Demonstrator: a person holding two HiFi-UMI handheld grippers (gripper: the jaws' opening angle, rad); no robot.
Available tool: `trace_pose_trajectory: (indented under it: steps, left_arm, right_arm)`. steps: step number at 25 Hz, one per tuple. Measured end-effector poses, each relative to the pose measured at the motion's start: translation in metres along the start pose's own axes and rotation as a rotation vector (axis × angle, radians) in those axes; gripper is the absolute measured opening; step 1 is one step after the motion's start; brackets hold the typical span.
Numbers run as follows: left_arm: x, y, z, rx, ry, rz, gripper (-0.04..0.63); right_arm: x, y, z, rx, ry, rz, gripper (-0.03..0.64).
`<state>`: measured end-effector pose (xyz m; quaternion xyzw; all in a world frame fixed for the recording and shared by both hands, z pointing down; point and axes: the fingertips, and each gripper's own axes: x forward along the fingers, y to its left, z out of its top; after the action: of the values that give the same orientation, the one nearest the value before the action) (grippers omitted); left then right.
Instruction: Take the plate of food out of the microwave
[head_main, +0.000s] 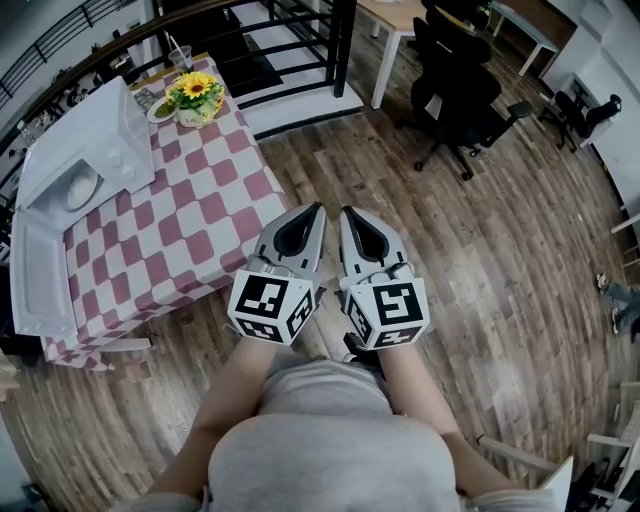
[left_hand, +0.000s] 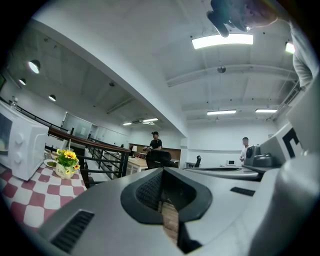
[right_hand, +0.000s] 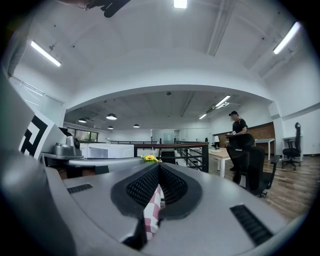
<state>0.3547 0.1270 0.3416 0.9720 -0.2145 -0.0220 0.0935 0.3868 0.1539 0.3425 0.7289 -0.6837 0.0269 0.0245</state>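
A white microwave stands at the far left of a red-and-white checked table, its door swung down and open. Inside the cavity lies a pale plate of food. My left gripper and right gripper are held side by side over the wooden floor, off the table's right edge and well apart from the microwave. Both are shut with nothing between the fingers. In the left gripper view the left gripper points past the microwave. The right gripper is level.
A pot of sunflowers and a small dish stand at the table's far end. A black railing runs behind it. Black office chairs and desks stand to the right, and two people stand in the distance.
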Motion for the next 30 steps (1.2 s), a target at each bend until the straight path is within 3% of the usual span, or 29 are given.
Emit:
trace_pose_trajectory:
  steps: [30]
  left_arm:
    - [-0.08,0.185,0.03,-0.015,-0.035,0.236,0.002]
  right_arm:
    - [0.129,0.142,0.002,-0.002,0.014,0.213,0.025]
